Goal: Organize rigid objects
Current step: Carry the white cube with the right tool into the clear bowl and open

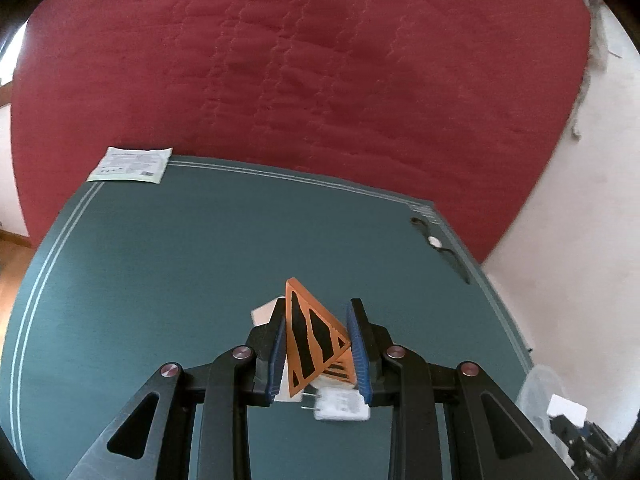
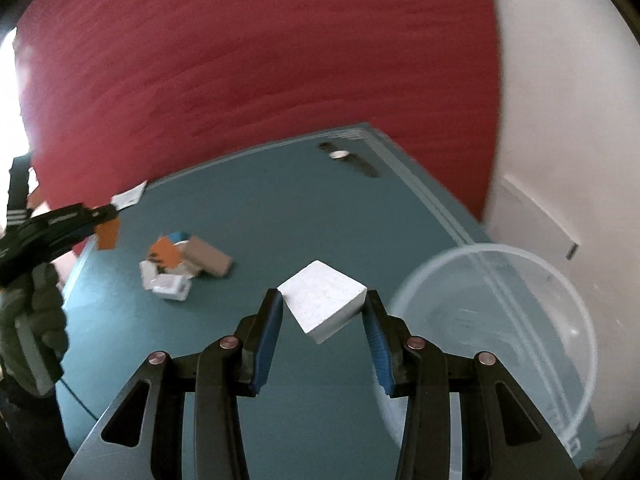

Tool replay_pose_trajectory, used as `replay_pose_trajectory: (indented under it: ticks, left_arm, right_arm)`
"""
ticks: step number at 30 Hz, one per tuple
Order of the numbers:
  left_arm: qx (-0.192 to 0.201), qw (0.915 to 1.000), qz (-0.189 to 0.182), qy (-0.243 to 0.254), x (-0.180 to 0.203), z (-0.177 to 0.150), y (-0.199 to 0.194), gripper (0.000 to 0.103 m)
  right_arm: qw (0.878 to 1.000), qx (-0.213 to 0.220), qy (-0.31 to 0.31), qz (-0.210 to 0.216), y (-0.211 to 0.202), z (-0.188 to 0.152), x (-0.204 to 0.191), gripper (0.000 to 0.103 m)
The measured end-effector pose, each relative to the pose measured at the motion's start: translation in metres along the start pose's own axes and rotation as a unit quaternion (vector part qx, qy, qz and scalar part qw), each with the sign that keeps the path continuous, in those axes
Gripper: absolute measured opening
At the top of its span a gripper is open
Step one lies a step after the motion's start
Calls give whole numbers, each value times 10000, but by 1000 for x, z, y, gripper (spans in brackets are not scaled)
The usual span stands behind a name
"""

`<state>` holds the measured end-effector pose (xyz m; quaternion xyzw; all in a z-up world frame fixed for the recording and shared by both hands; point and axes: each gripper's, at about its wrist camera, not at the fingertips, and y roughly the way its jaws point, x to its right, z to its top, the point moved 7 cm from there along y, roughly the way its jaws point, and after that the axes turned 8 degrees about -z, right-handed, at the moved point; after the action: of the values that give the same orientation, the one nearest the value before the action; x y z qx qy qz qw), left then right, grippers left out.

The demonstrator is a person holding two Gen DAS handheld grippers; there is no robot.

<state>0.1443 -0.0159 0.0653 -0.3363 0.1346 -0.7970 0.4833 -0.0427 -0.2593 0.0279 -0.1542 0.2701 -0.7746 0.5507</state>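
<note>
In the left wrist view my left gripper [image 1: 318, 306] is shut on an orange box with black stripes [image 1: 316, 332], which is tilted between the blue pads above the teal table [image 1: 160, 260]. A white charger [image 1: 340, 406] lies on the table under it. In the right wrist view my right gripper [image 2: 324, 294] is shut on a white block [image 2: 320, 308], its corners pinched between the fingertips above the table. The left gripper [image 2: 100, 216] shows at the far left with the orange box [image 2: 108, 236].
A clear plastic tub [image 2: 420, 276] stands at the table's right edge. A pile with another orange box [image 2: 164, 254], a brown box [image 2: 208, 260] and white pieces [image 2: 170, 286] lies left of centre. A wristwatch [image 2: 344, 156] and a paper sheet [image 1: 130, 164] lie at the far corners.
</note>
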Motion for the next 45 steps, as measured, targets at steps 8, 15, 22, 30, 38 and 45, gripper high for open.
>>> replay_pose_trajectory:
  ticks: [8, 15, 22, 30, 38, 45]
  left_arm:
    - [-67, 9996, -236, 139, 20, -4, 0, 30]
    - [-136, 9986, -332, 399, 43, -12, 2, 30]
    - [-234, 9961, -466, 718, 69, -26, 4, 30]
    - [-346, 9918, -596, 1078, 99, -43, 7, 30]
    - [-487, 9868, -668, 1394, 123, -61, 12, 30]
    - [-576, 9829, -687, 1608, 138, -74, 15, 30]
  right_arm:
    - [9953, -80, 658, -710, -10, -13, 75, 43]
    - [9889, -153, 965, -1119, -16, -25, 116, 43]
    - [9843, -228, 1155, -1318, -16, -33, 136, 43]
    - [9812, -249, 1274, -1430, -14, -38, 146, 43]
    - [9780, -217, 1400, -1533, -15, -39, 157, 44]
    - [9774, -221, 1483, -1493, -13, -42, 162, 44]
